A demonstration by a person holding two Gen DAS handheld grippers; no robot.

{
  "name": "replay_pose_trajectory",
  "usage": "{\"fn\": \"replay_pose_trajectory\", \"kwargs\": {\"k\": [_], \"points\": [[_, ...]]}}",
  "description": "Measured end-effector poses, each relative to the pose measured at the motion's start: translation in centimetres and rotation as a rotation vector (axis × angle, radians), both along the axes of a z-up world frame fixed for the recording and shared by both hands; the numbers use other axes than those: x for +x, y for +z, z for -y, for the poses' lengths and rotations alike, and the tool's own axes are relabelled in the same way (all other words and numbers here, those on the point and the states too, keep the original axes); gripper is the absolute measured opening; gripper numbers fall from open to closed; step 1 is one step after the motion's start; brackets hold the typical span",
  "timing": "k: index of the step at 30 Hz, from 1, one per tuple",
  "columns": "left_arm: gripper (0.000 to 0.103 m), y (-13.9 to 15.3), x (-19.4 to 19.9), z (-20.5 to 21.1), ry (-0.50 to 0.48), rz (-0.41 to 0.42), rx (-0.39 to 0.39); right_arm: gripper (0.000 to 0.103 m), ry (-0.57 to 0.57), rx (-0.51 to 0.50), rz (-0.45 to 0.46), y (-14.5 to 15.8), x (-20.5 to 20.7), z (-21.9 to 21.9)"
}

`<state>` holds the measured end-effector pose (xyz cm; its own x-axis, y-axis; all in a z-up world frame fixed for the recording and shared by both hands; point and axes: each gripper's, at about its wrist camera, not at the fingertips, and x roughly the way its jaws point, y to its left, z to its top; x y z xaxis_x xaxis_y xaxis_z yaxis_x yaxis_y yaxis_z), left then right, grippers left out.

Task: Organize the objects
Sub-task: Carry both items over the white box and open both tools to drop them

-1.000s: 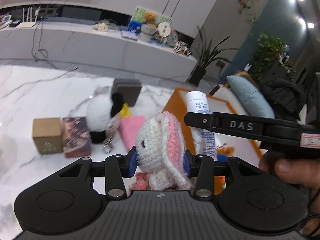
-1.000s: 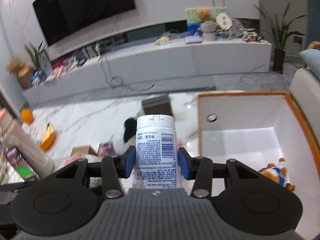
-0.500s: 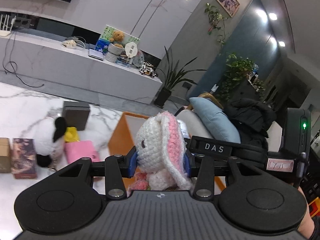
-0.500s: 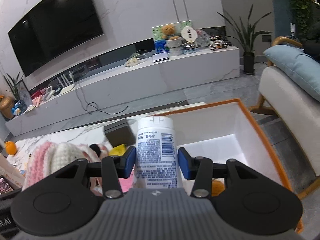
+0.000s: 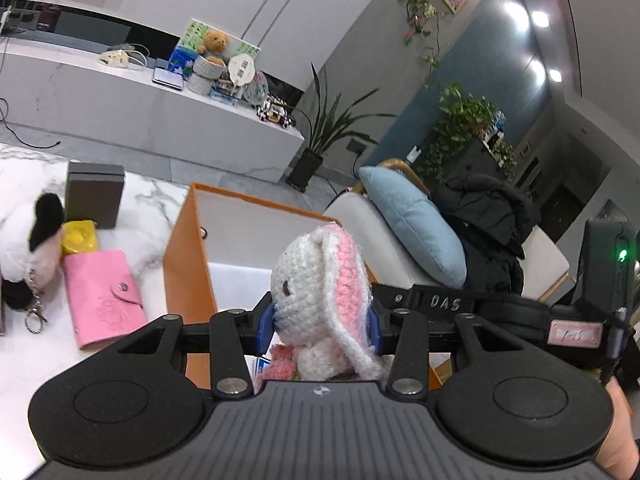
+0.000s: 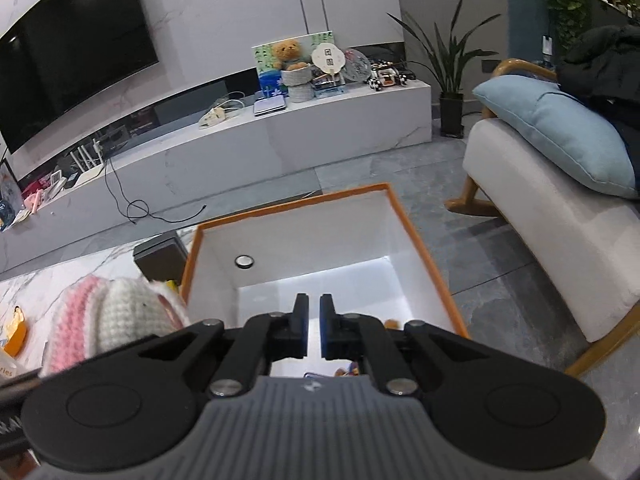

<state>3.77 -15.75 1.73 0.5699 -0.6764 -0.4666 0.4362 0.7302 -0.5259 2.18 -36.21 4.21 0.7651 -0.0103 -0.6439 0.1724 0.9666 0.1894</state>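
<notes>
- The left gripper (image 5: pixel 322 320) is clamping a crocheted bunny (image 5: pixel 320 292) (white, with pink-lined ears) between its blue pads, just above the near edge of the orange-rimmed box (image 6: pixel 420 240).
- The right gripper (image 6: pixel 314 328) is hanging over the box's white interior, its fingers nearly together with nothing between them.
- A pink wallet (image 5: pixel 102 300) is lying on the marble table (image 5: pixel 152 200), beside the box.

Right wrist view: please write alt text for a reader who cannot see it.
The right gripper, jaws shut with nothing between them, hangs over an open orange-rimmed white box. A crocheted pink-and-white bunny shows at the left, on the marble table side. Behind are a TV wall and an armchair with a blue cushion.
</notes>
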Motion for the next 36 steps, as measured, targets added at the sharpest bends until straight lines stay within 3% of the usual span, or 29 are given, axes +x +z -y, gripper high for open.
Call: {"fn": "replay_pose_trajectory", "kwargs": {"k": [5, 11, 16, 24, 26, 30, 36], "points": [[0.051, -1.2, 0.1, 1.6, -0.023, -0.023, 0.048, 0.007, 0.032, -0.006, -0.045, -0.7, 0.1, 0.5], [0.051, -2.6, 0.3, 3.4, -0.001, -0.032, 0.236, 0.008, 0.101, -0.080, -0.157, -2.8, 0.9, -0.6], [0.053, -2.4, -0.4, 4.6, -0.009, 0.008, 0.309, 0.008, 0.100, -0.117, -0.197, -3.6, 1.1, -0.1], [0.067, -2.1, -0.3, 4.3, 0.025, 0.021, 0.257, 0.009, 0.083, -0.112, -0.183, -3.4, 0.8, 0.4], [0.075, -1.8, -0.2, 4.0, 0.044, 0.032, 0.254, 0.011, 0.081, -0.110, -0.180, -3.4, 0.8, 0.5], [0.079, -1.2, -0.2, 3.1, 0.053, 0.039, 0.212, 0.020, 0.083, -0.107, -0.172, -3.4, 0.7, 0.3], [0.081, -0.5, -0.5, 2.0, 0.063, 0.056, 0.210, 0.022, 0.091, -0.106, -0.169, -3.4, 1.0, -0.2]]}}
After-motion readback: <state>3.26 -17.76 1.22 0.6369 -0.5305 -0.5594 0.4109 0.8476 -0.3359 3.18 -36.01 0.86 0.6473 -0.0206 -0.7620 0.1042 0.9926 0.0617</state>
